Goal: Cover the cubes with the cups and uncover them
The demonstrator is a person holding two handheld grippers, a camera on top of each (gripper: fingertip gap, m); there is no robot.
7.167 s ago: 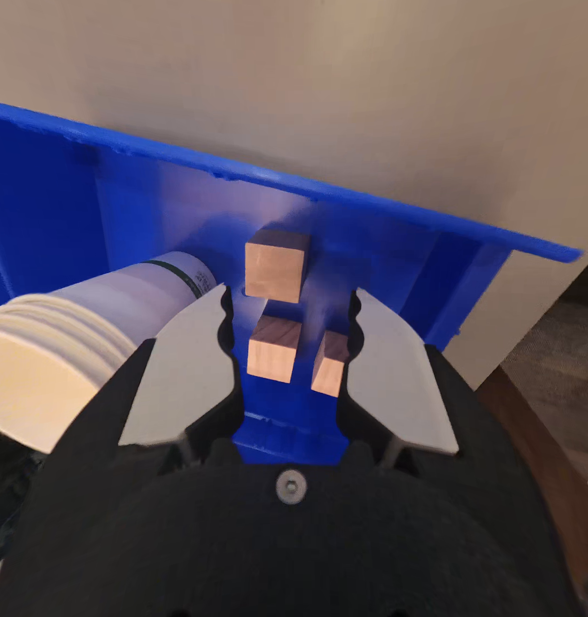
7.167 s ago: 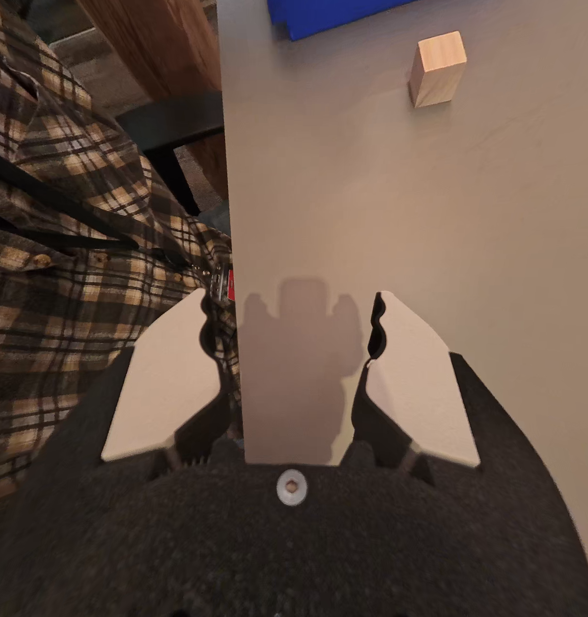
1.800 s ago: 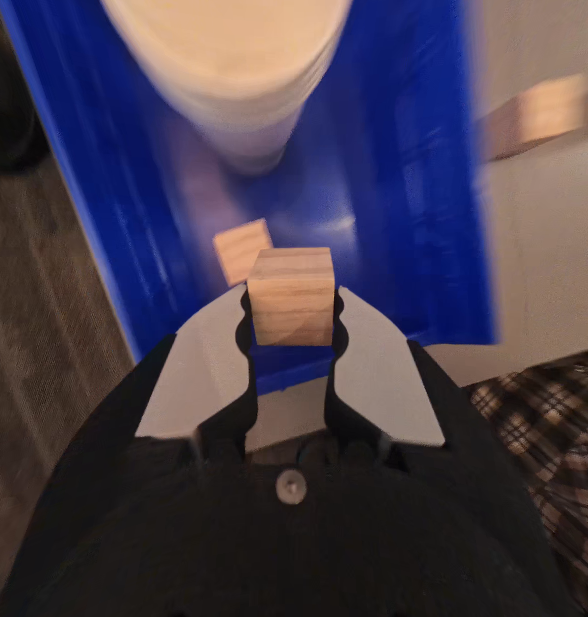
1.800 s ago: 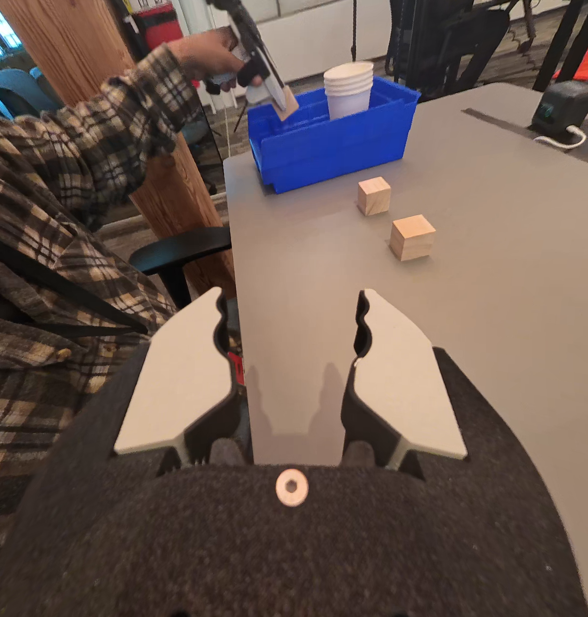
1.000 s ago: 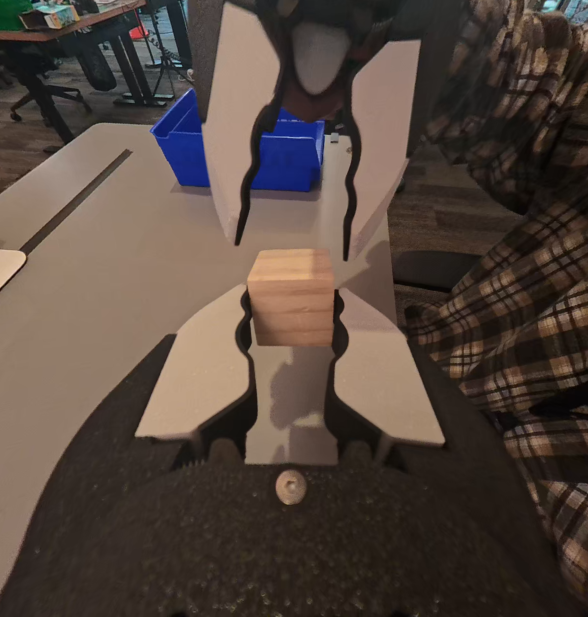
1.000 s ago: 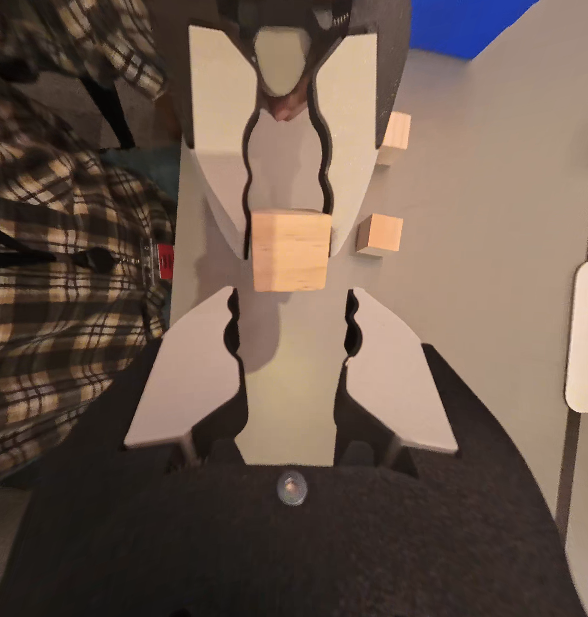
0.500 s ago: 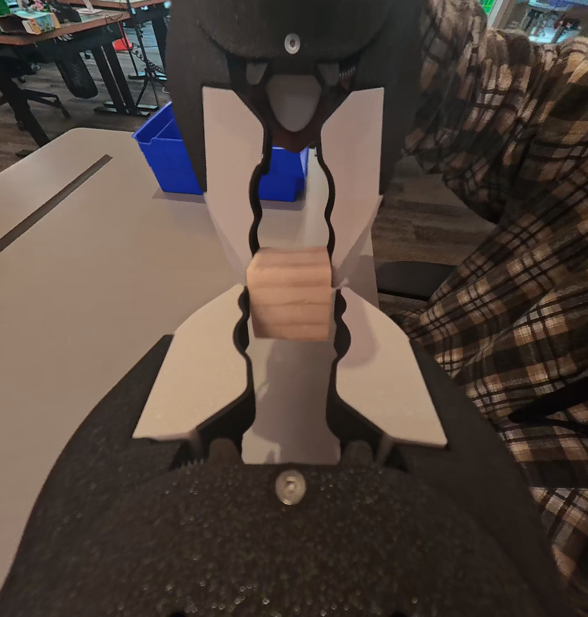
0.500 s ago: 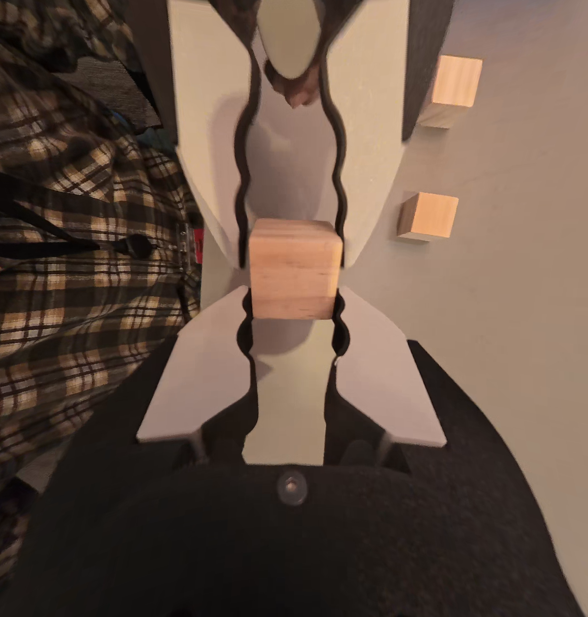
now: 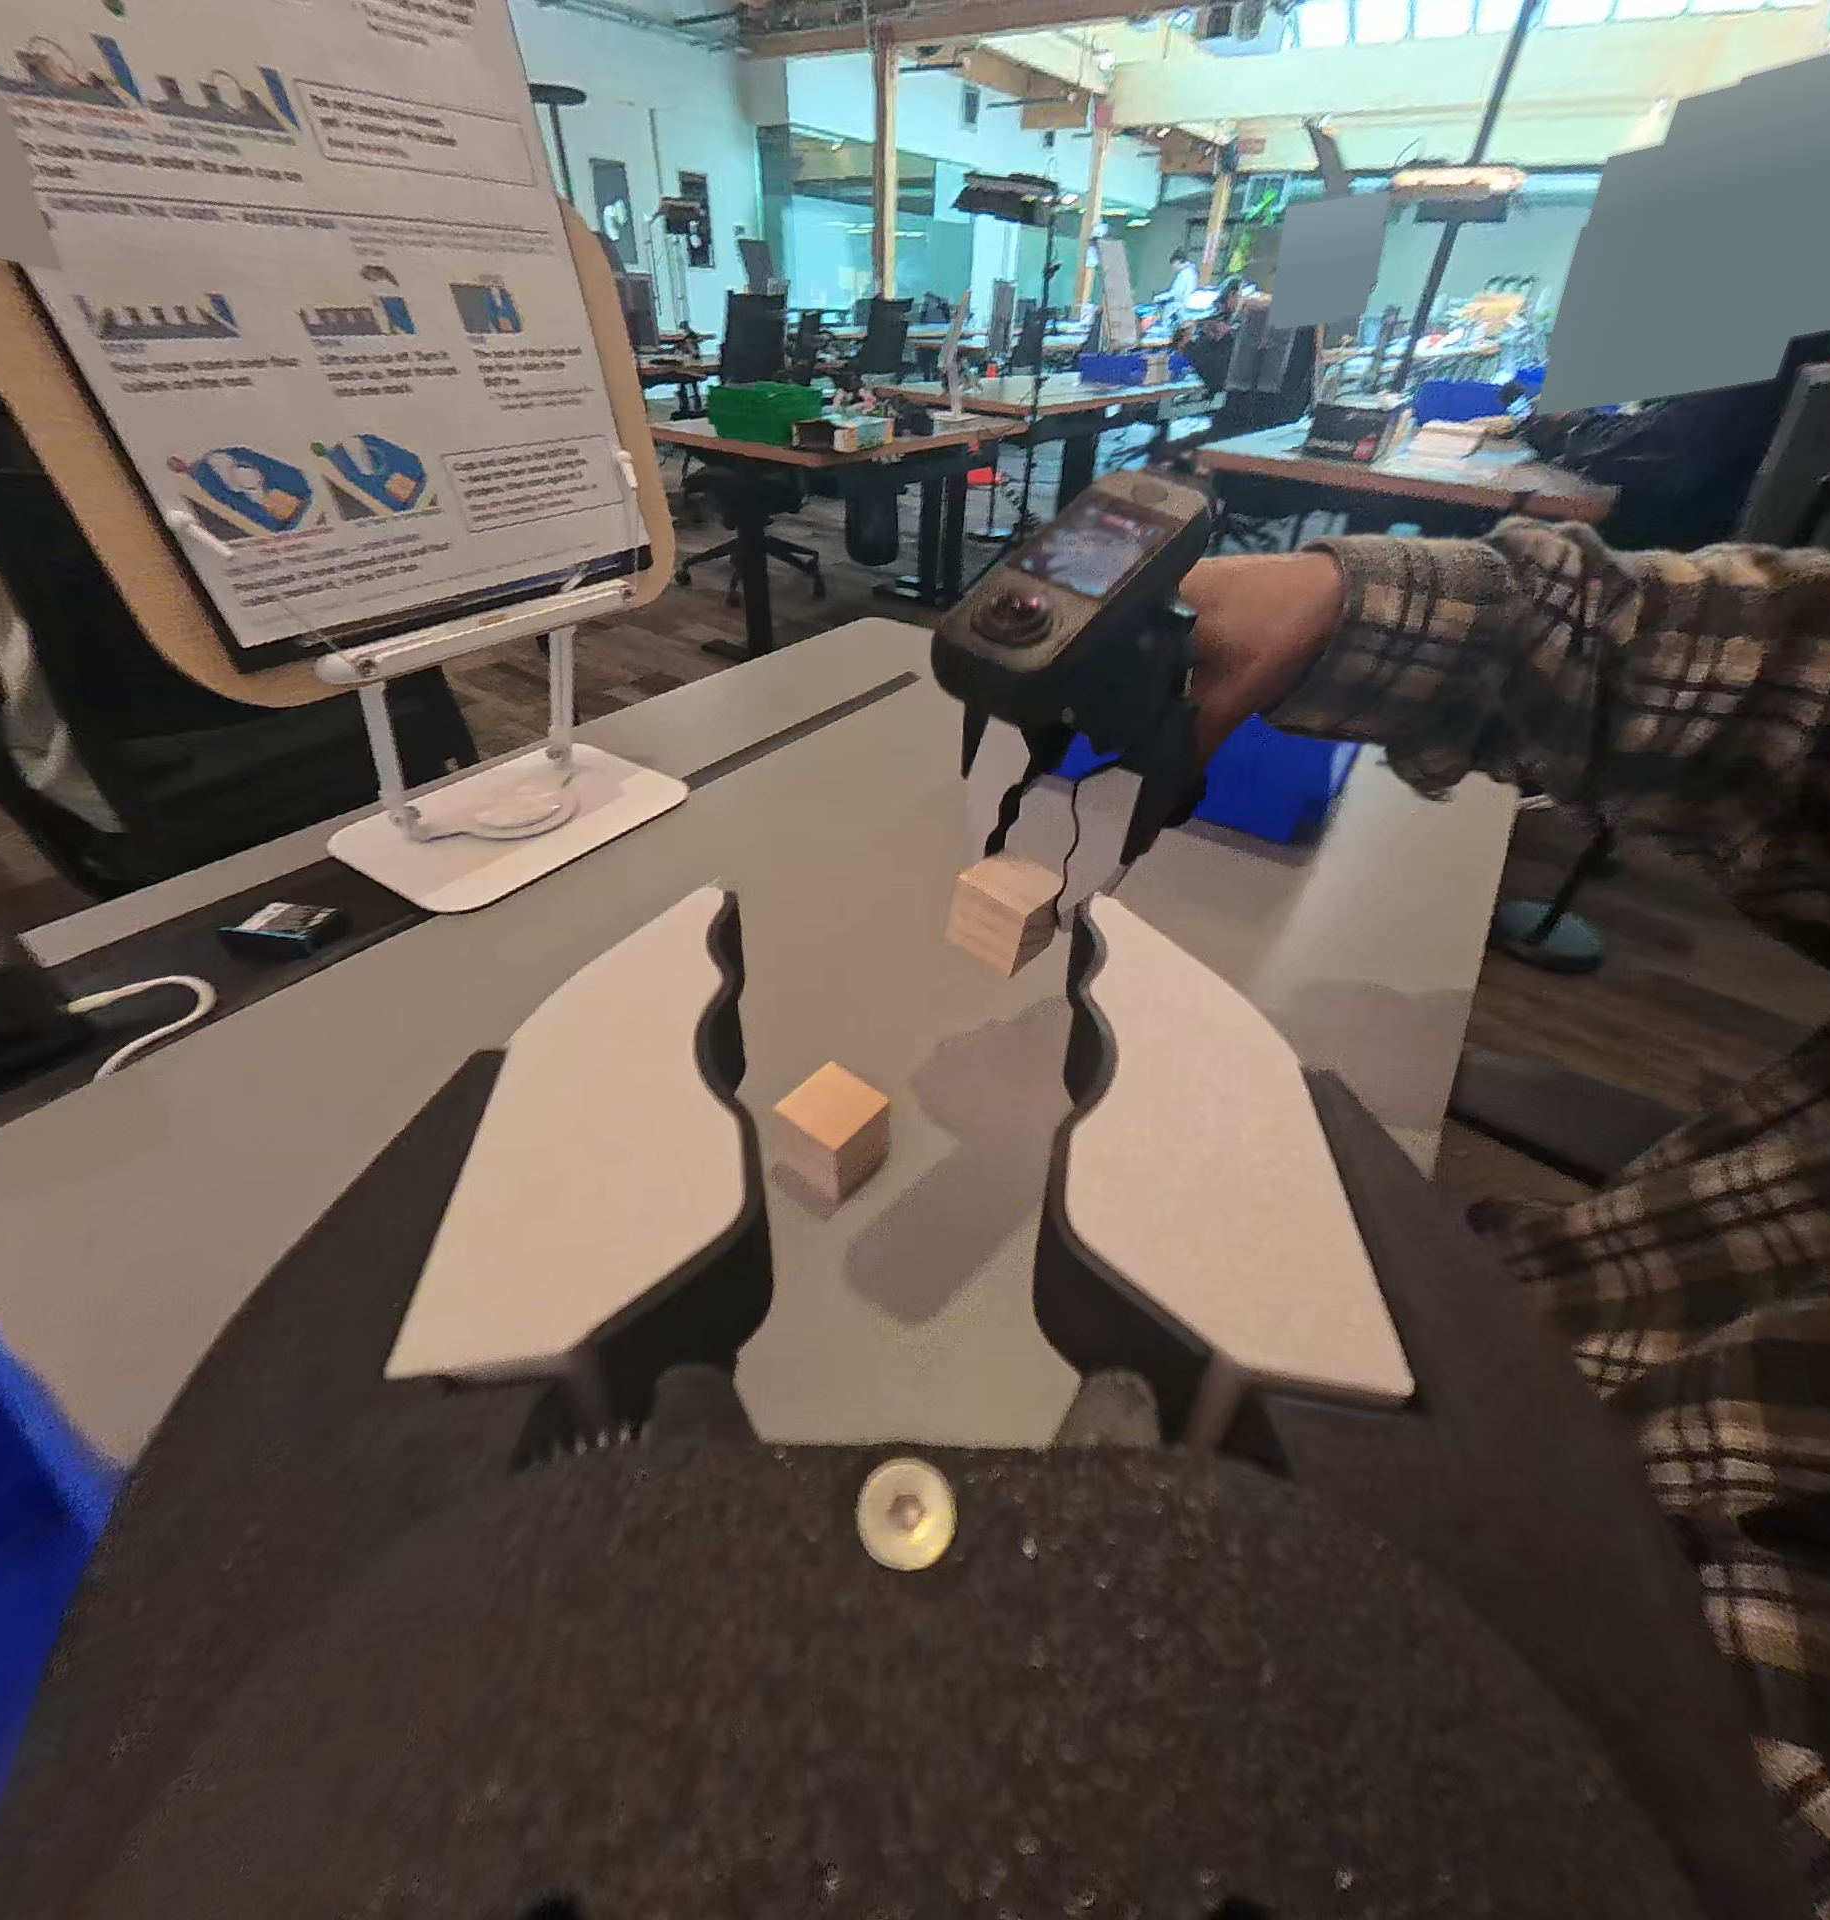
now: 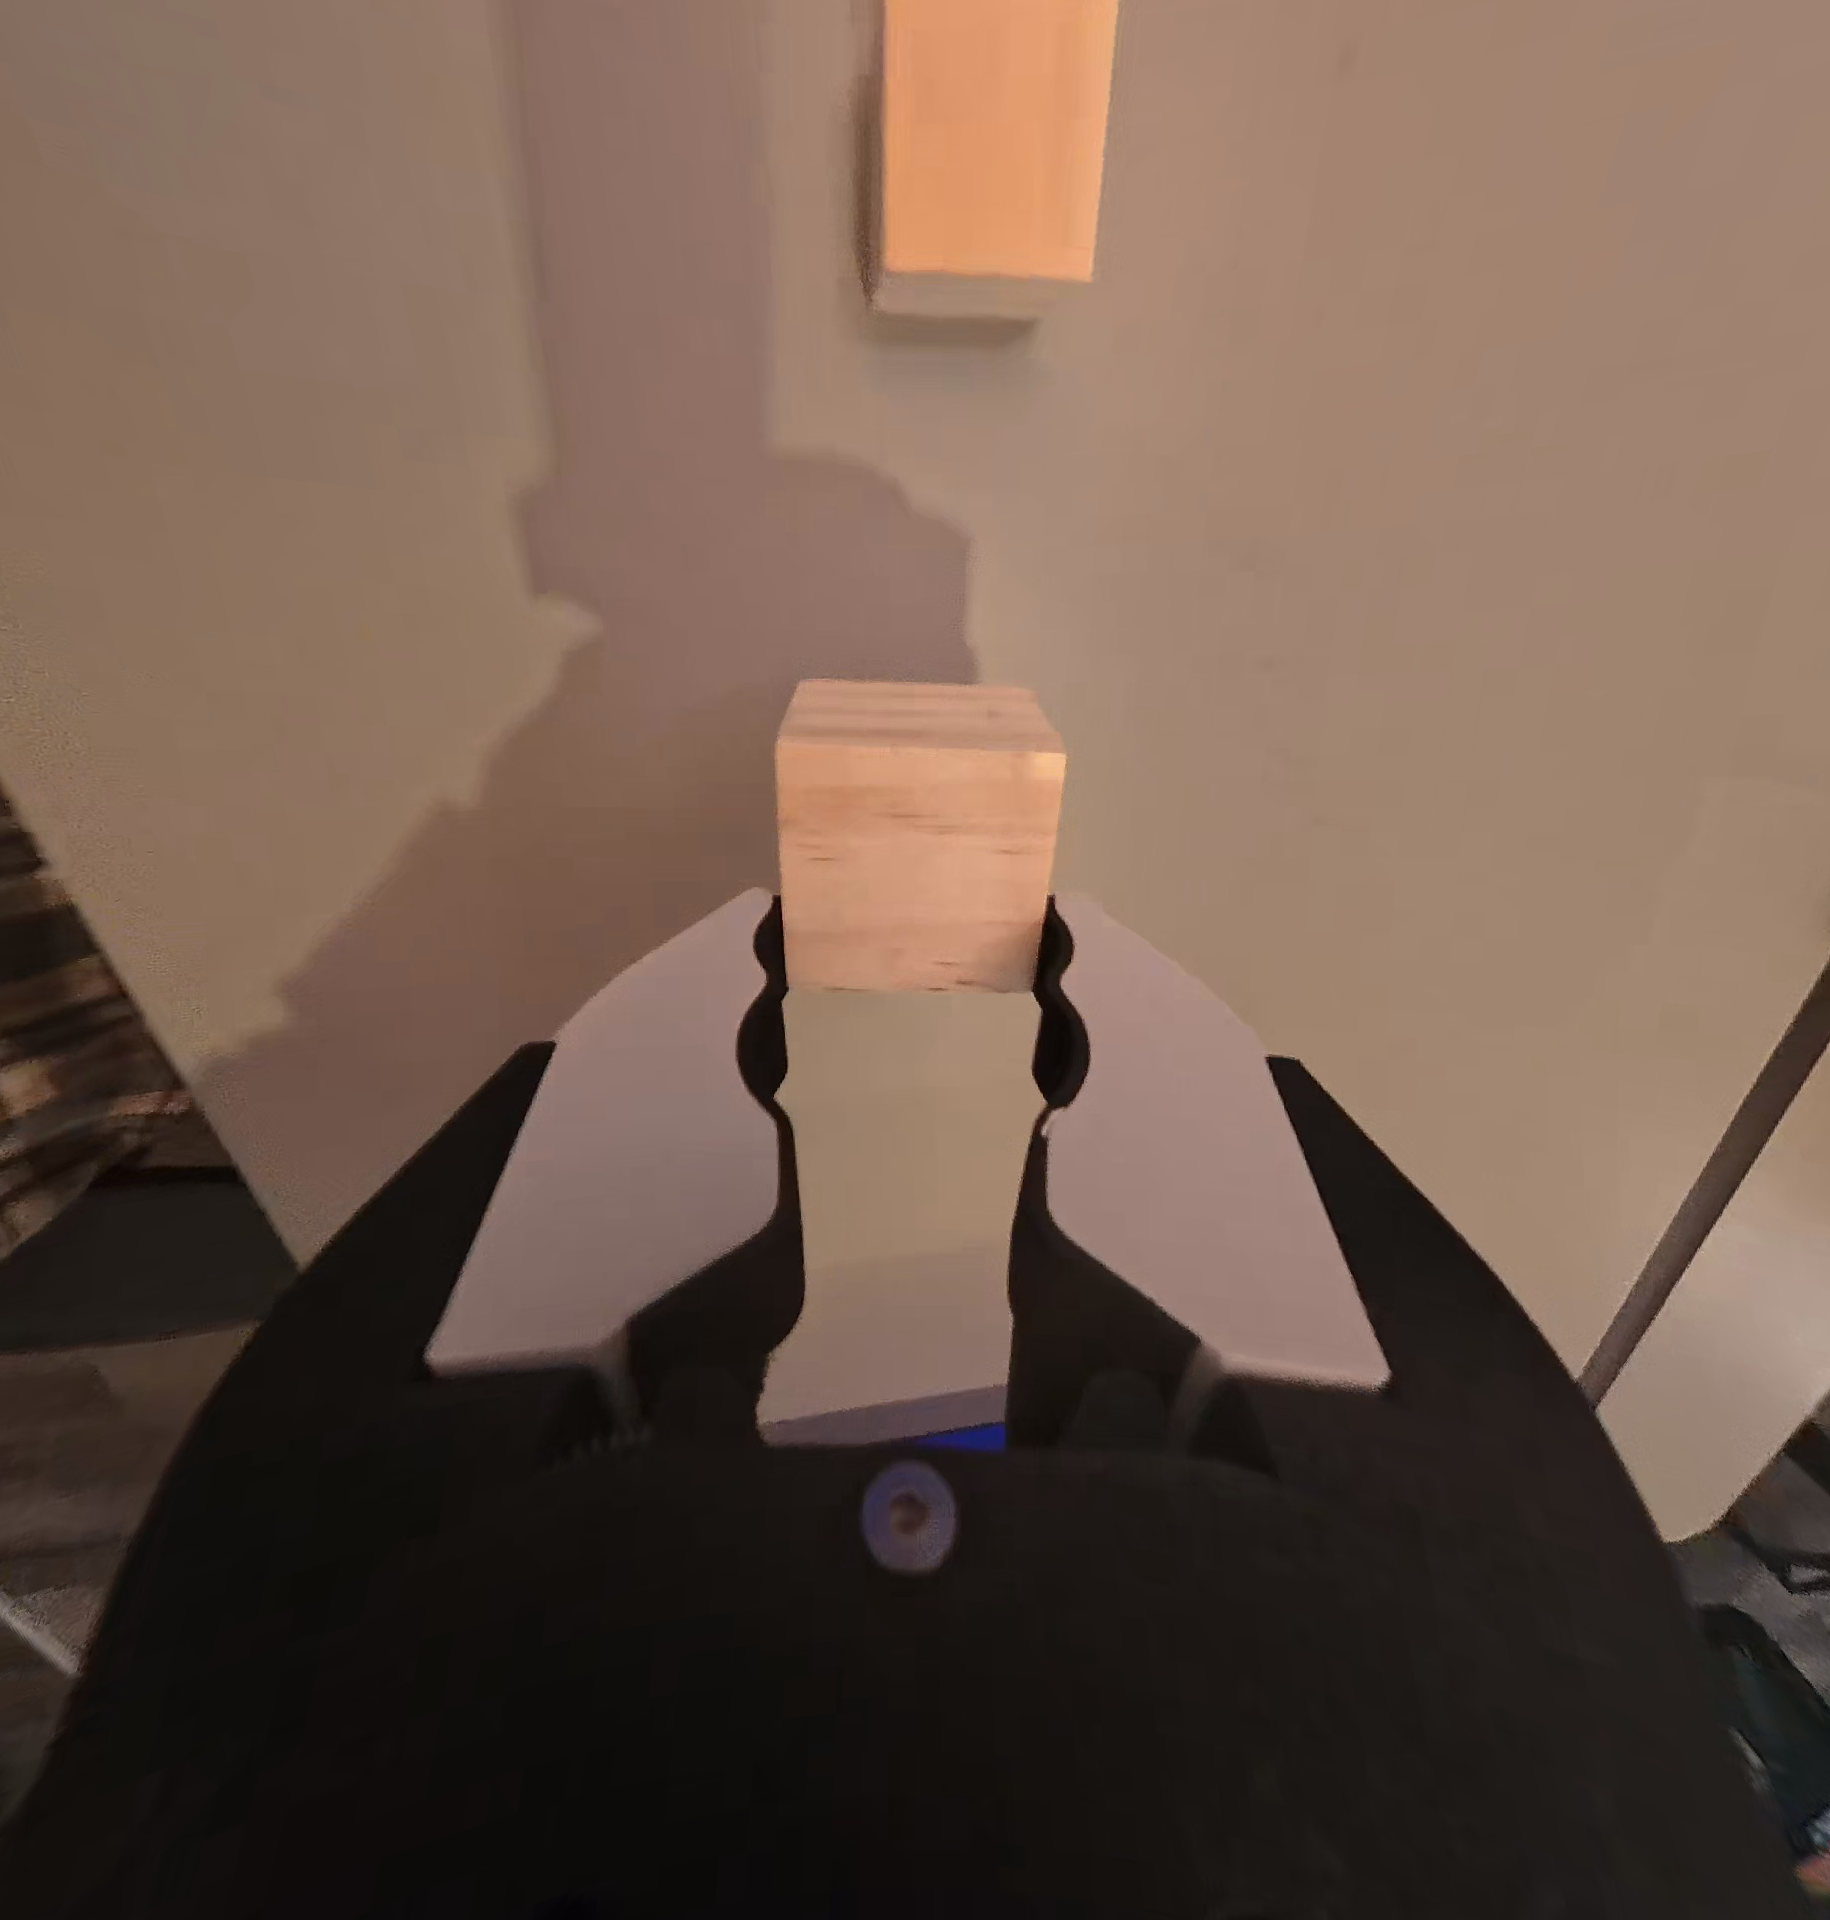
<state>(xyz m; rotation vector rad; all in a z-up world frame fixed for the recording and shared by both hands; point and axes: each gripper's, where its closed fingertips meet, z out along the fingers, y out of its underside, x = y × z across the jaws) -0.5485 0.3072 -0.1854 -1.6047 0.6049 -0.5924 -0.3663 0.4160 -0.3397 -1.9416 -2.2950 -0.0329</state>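
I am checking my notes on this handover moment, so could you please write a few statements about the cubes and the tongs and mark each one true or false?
1. The right tongs are shut on a wooden cube. True.
2. The left tongs hold a cube. False: they are open and empty.
3. A second cube rests on the grey table, seen between the left tongs' fingers. True.
4. A cup covers the cube on the table. False: it stands uncovered, and no cup shows in either view.
5. The held cube is lifted clear of the table. True.
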